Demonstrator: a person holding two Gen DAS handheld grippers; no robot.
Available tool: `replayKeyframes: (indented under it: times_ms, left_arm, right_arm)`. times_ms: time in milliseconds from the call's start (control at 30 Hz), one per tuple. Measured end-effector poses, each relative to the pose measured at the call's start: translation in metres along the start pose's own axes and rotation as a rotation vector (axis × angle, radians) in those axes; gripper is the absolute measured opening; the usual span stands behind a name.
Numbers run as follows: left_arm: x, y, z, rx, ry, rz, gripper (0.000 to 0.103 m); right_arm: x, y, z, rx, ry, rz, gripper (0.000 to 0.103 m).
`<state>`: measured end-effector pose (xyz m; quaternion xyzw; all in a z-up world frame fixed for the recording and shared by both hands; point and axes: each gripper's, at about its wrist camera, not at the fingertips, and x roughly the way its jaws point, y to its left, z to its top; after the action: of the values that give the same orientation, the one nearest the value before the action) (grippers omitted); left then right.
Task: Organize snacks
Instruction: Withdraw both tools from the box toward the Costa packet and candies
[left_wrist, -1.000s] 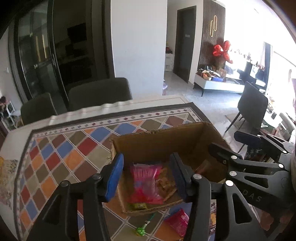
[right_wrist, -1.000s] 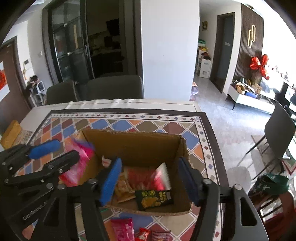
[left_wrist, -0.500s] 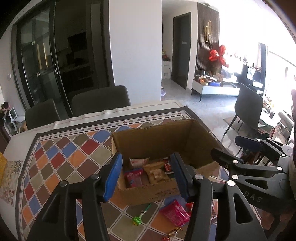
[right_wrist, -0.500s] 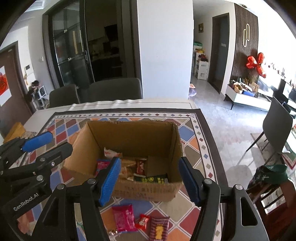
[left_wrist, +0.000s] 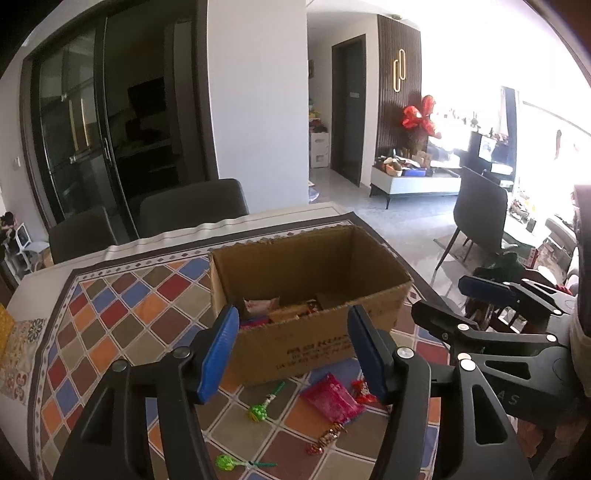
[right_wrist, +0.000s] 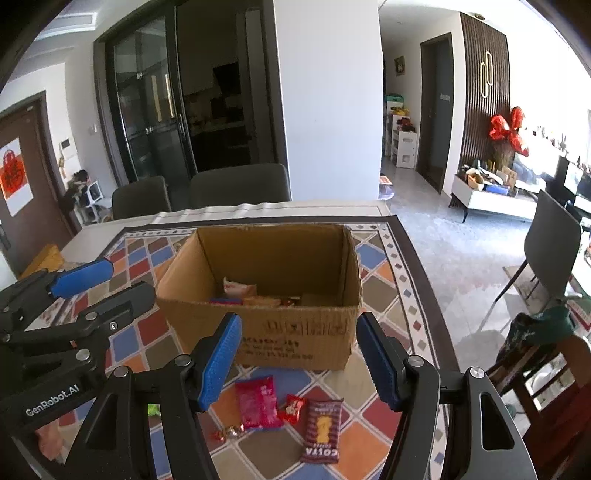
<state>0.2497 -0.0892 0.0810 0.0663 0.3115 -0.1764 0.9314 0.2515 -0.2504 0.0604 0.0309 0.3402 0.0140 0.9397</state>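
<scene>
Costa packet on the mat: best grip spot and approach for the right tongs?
Take the Costa packet across its narrow width near the middle, coming straight down from above. It lies flat on the mat, long axis pointing toward the box, and its right edge is free. The red candy sits close on its left, so place the tongs carefully there.

Bright daylight from blown-out windows (left_wrist: 535, 122) at right, dim glass doors (right_wrist: 155, 122) left, strong fisheye bending, dark vignetted corners.

Both wrist views face cardboard box (left_wrist: 310, 295), near.
</scene>
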Motion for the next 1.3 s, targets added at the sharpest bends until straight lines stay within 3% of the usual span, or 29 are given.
replayKeyframes:
  times_ms: [367,1300]
  left_arm:
    - [-0.002,-0.017,-0.04,0.03,0.046,-0.03,0.062]
    - [0.055,-0.025,-0.128,-0.042,0.308,-0.127,0.062]
  right_arm:
    - [-0.004,-0.002,-0.039,-0.013,0.031,-0.04,0.068]
    - [0.043,-0.011,-0.125,0.005,0.282,-0.056,0.069]
